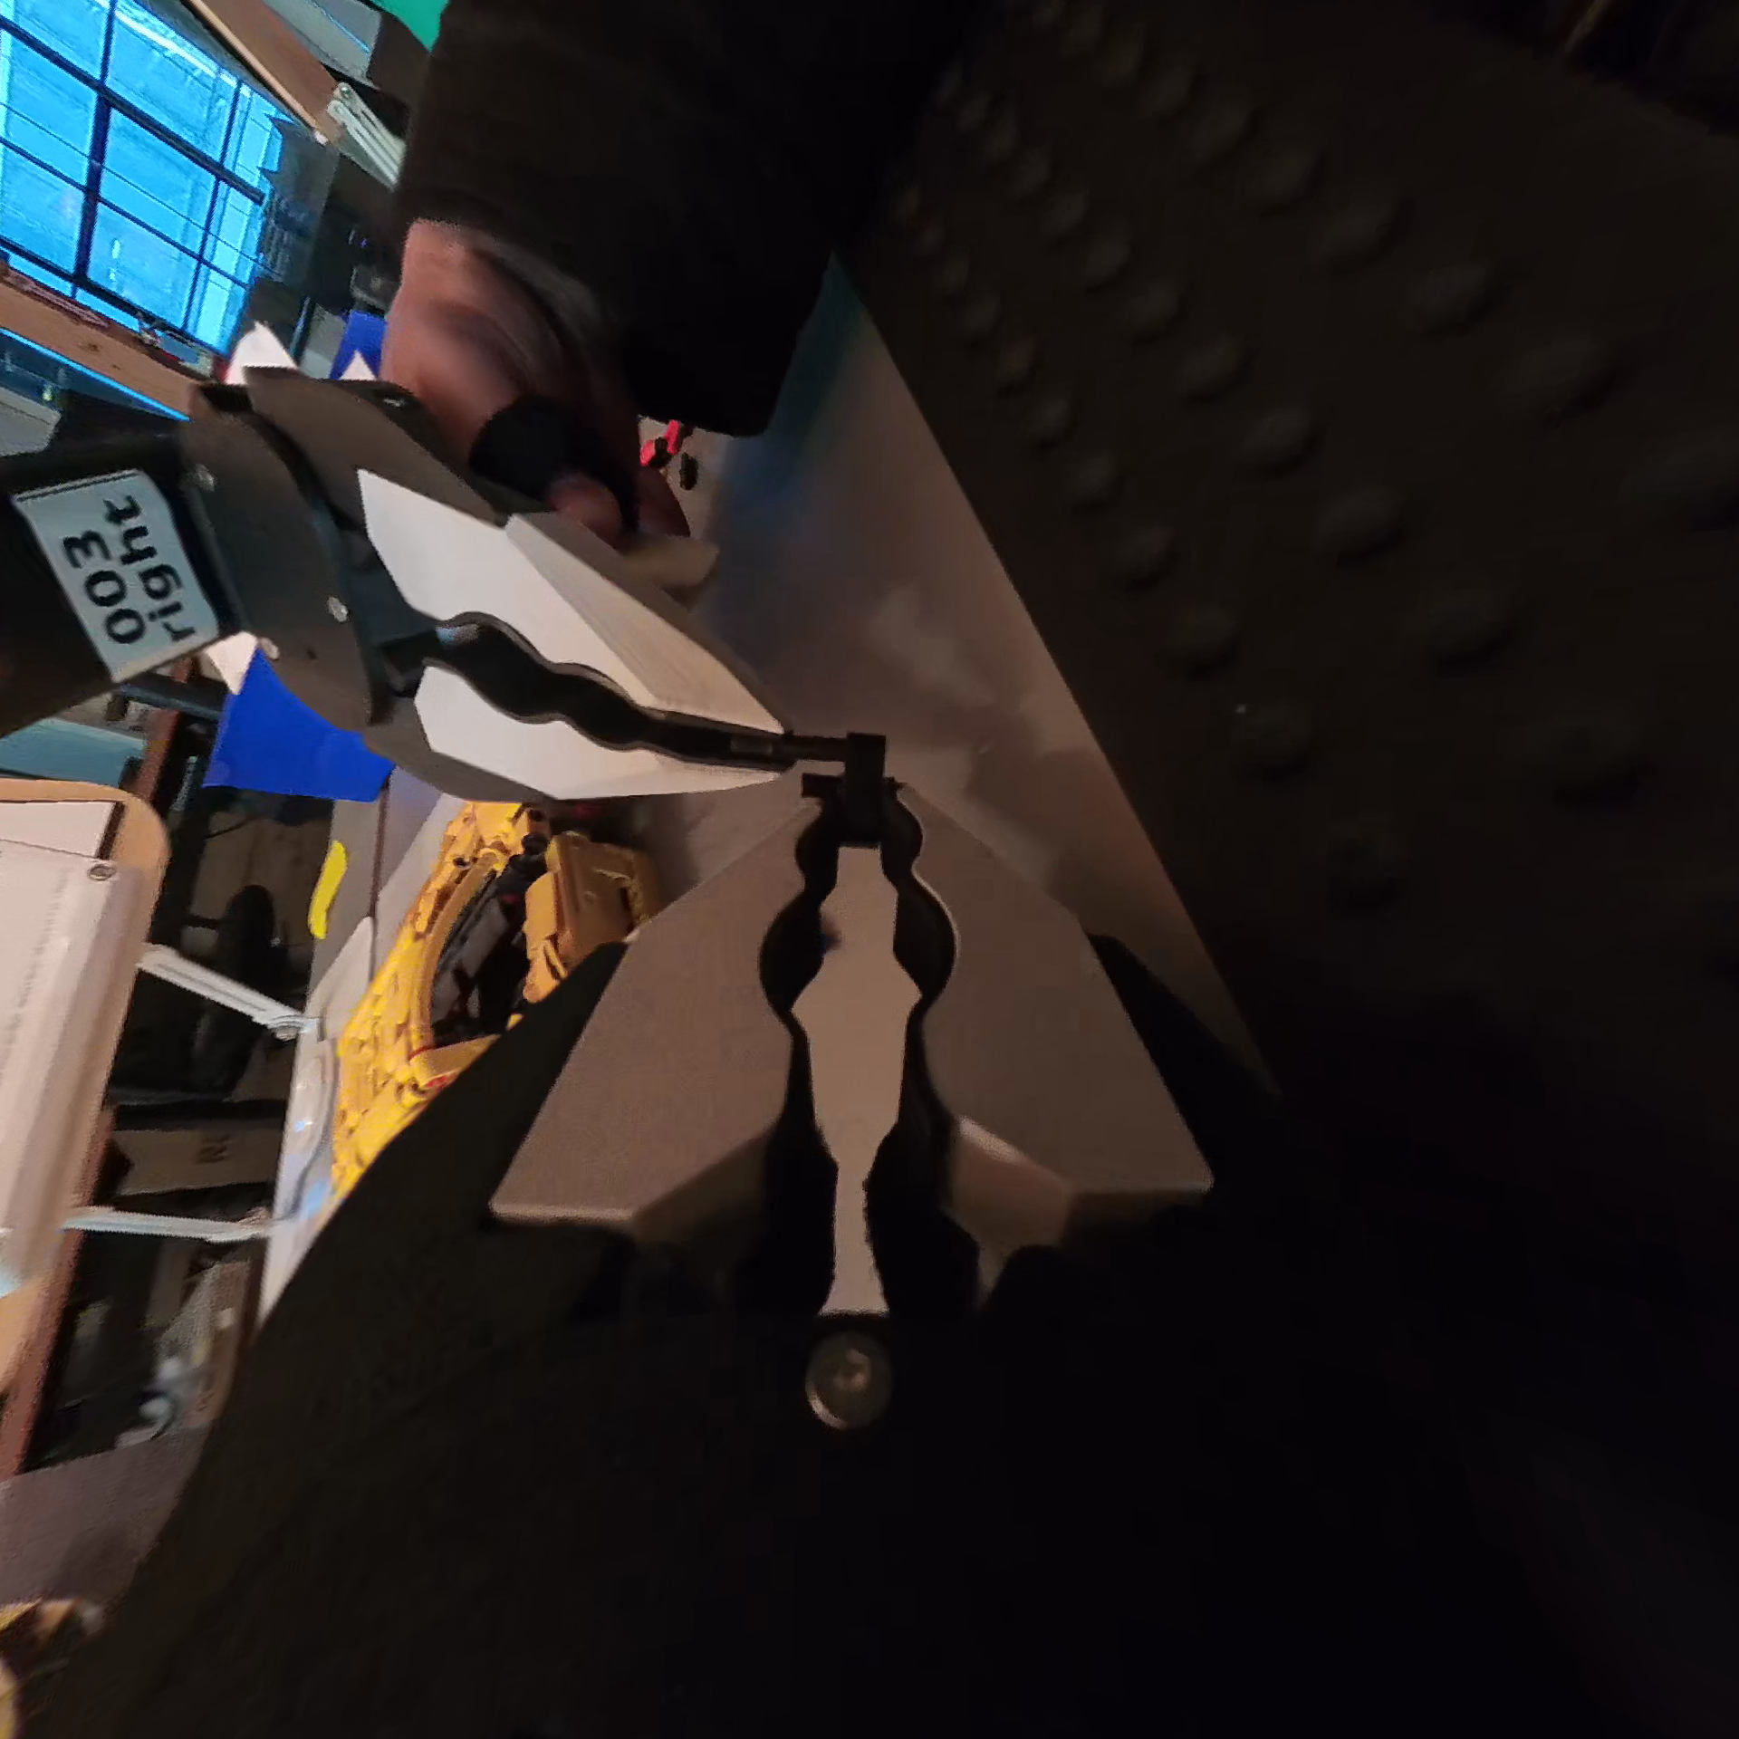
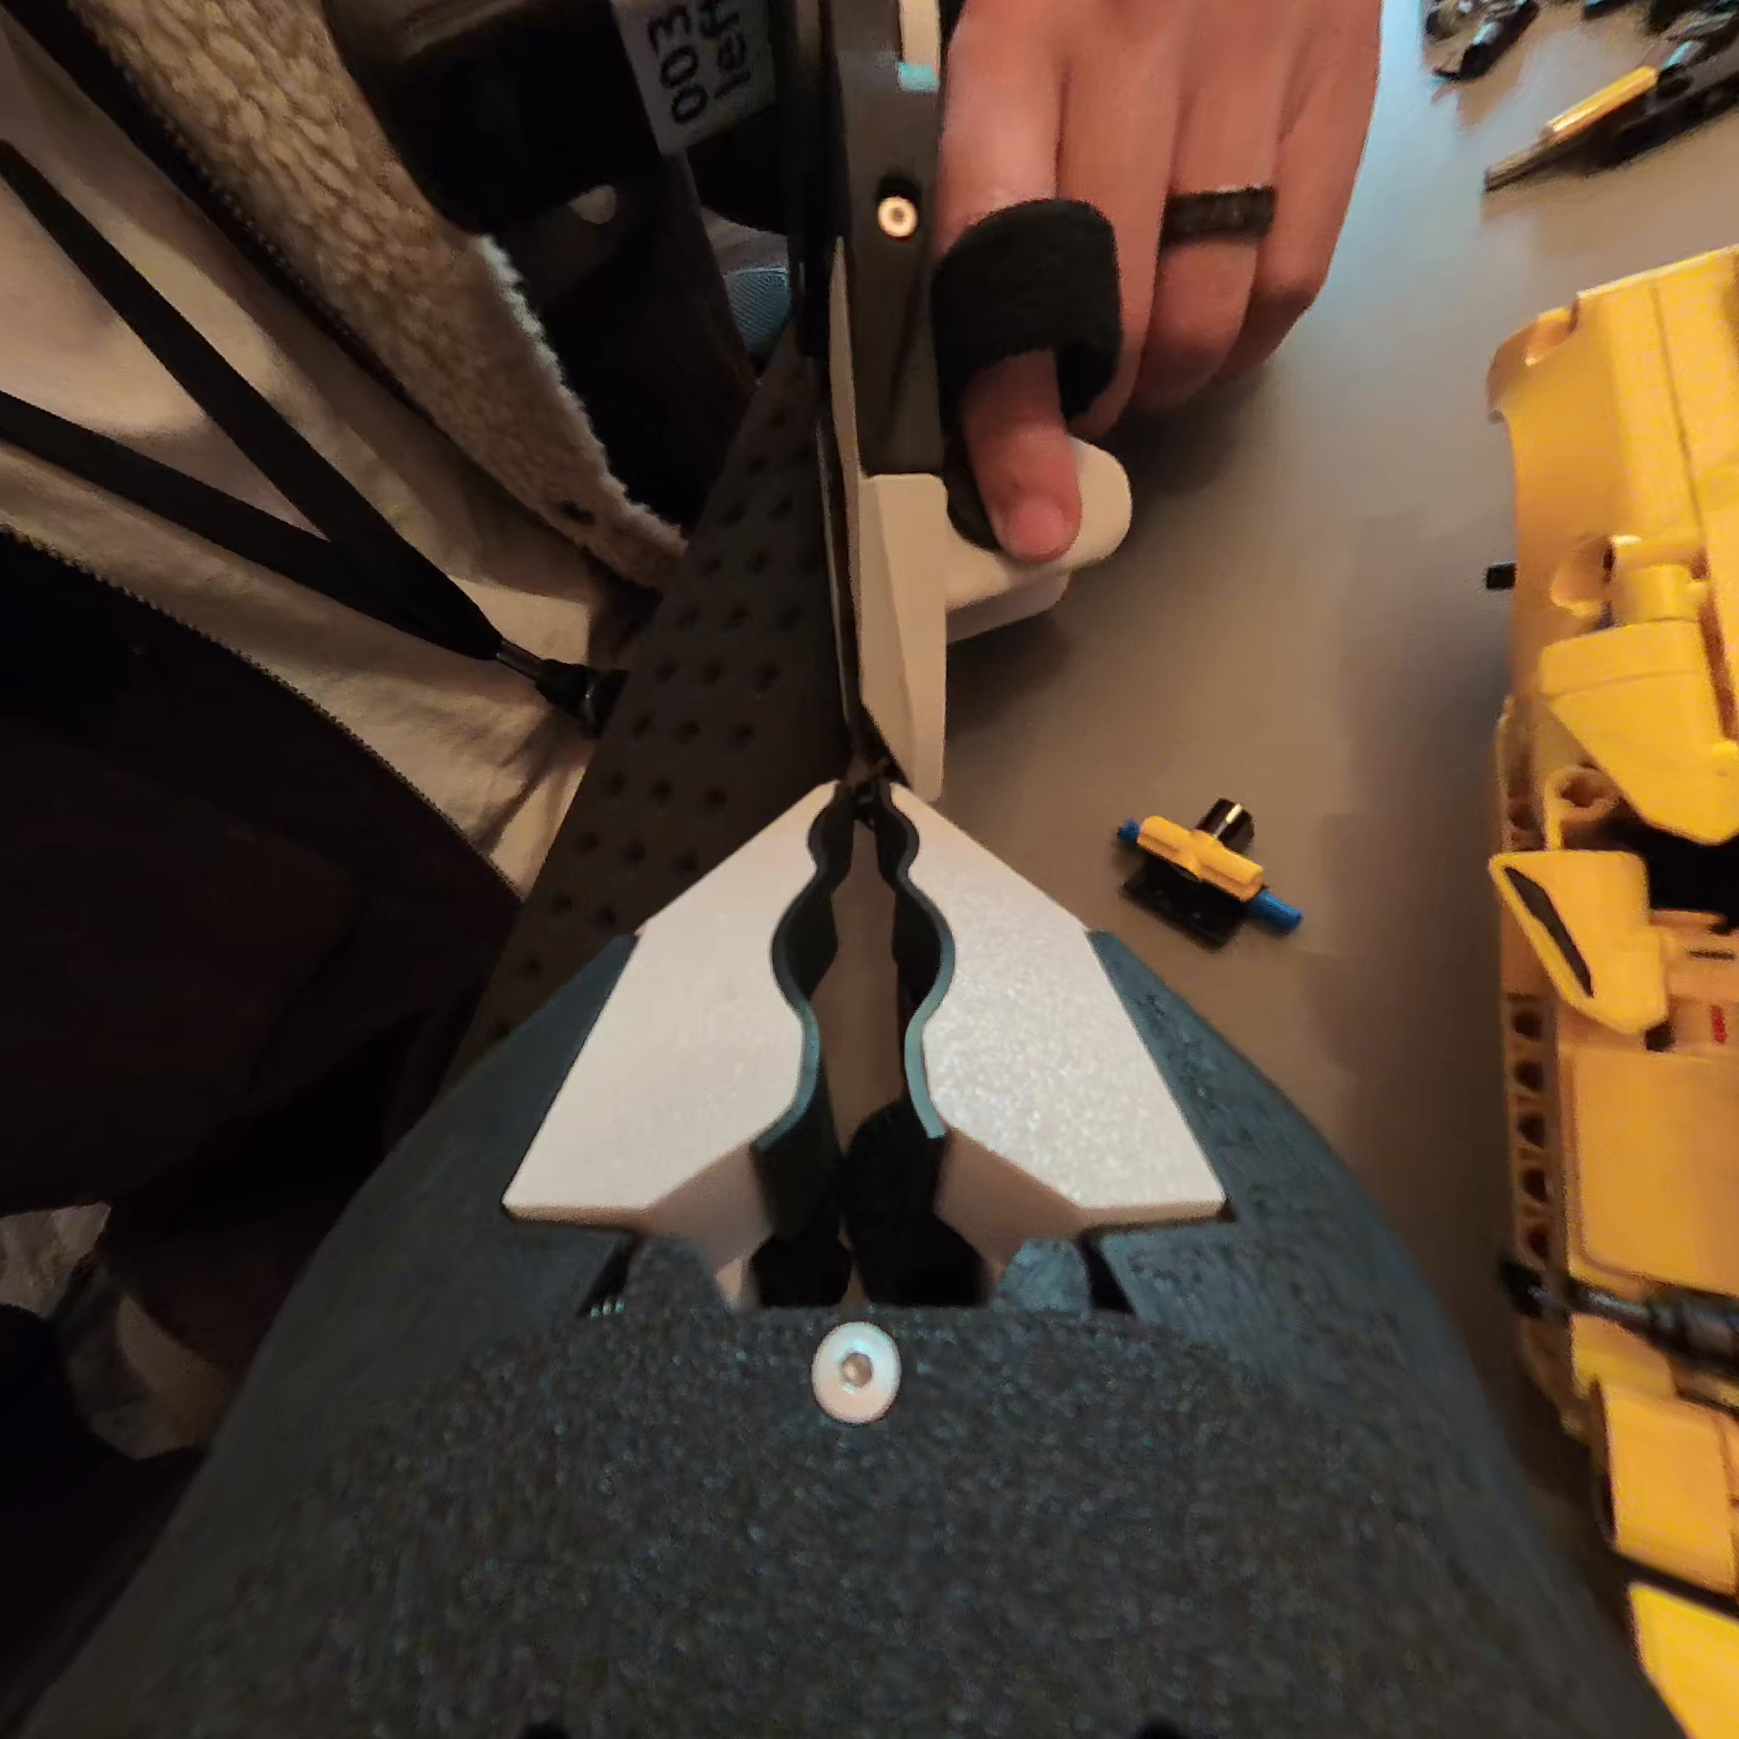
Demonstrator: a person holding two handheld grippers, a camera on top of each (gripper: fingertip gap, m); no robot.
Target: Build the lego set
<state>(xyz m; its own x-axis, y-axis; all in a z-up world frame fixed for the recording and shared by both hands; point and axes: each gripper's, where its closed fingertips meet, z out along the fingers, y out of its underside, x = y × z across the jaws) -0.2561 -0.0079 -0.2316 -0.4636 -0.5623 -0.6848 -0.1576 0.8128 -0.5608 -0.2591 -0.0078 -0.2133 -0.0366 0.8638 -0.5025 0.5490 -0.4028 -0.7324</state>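
Note:
My left gripper (image 1: 858,802) is shut on a small black lego piece (image 1: 866,764) and holds it above the grey table (image 1: 847,565). My right gripper (image 1: 777,748) comes in from the left, shut on a thin black pin (image 1: 817,748) whose end meets that piece. In the right wrist view my right gripper (image 2: 861,795) meets the left gripper (image 2: 880,743) tip to tip, with the held parts mostly hidden. The yellow lego car (image 2: 1619,847) lies on the table to the right. It also shows in the left wrist view (image 1: 452,941).
A small yellow, blue and black sub-assembly (image 2: 1195,870) lies on the table (image 2: 1317,470) between the grippers and the car. Loose dark and yellow parts (image 2: 1590,103) lie at the far right. A black dotted panel (image 2: 715,678) stands left of the left gripper. Hands (image 2: 1129,188) hold the grippers. The grippers are tip to tip, or close to it.

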